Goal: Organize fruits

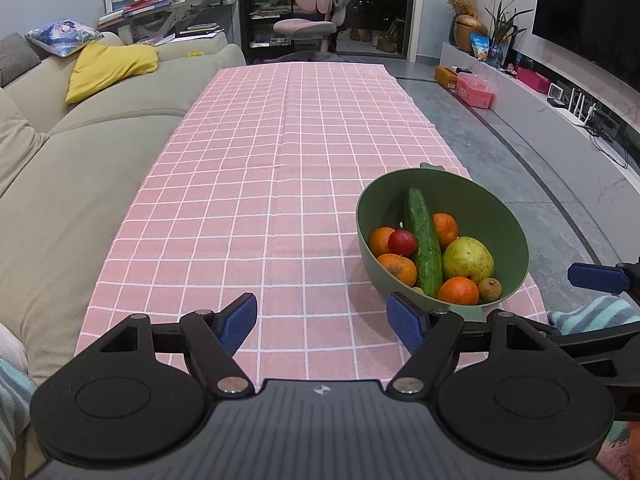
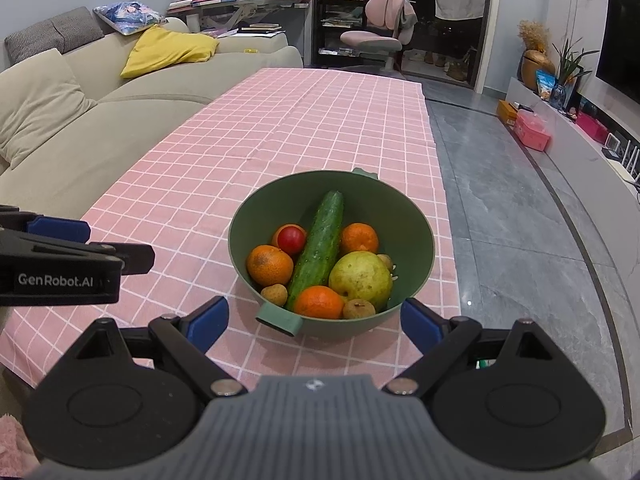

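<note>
Black two-finger right gripper with blue-padded fingers sits nearest the lens, its fingers spread wide apart and empty, just short of the bowl. Matching left gripper hovers over bare cloth to the bowl's left, fingers likewise wide apart and holding nothing.

Beneath both runs the long counter covered in a pink checked tablecloth, with a beige fabric sofa along its left side. Near the counter's close end stands the round green plastic bowl with small tab handles — all the produce lies inside it. A long dark-green cucumber crosses the middle; a yellow-green pear rests at its right, four orange tangerines are spread around, a small red tomato sits at the left, and brownish longans lie by the near rim.
</note>
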Motion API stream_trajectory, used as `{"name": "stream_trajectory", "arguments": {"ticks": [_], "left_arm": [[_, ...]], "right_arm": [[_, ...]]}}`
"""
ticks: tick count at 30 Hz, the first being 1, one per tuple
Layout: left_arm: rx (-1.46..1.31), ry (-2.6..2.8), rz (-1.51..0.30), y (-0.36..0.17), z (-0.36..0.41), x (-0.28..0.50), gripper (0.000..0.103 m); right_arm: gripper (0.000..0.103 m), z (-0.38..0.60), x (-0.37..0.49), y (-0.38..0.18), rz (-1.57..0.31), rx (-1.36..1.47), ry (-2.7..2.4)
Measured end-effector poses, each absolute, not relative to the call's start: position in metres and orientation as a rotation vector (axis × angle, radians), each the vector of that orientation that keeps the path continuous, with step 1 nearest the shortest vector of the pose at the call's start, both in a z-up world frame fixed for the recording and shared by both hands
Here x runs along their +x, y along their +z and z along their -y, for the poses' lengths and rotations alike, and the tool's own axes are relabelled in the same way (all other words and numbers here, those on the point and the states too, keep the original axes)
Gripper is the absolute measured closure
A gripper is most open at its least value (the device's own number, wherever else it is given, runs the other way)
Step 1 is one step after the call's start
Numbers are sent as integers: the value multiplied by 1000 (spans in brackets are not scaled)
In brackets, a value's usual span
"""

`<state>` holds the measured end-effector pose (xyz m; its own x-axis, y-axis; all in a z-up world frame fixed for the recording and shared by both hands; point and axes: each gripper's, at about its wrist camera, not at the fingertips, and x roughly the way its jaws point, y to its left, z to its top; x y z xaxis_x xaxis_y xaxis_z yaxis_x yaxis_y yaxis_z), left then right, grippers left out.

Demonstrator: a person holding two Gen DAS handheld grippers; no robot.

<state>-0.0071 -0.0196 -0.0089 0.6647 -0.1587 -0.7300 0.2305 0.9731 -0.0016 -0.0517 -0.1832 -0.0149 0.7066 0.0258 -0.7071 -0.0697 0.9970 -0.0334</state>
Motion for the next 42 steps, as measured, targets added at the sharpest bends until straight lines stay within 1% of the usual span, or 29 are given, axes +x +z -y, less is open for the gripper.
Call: {"name": "stream_trajectory", "arguments": {"ticks": [42], "left_arm": [[88,-213,-826,-8,21,-8,17]], "right_arm": [[14,185,-49,-19,-796,-39,44]]}}
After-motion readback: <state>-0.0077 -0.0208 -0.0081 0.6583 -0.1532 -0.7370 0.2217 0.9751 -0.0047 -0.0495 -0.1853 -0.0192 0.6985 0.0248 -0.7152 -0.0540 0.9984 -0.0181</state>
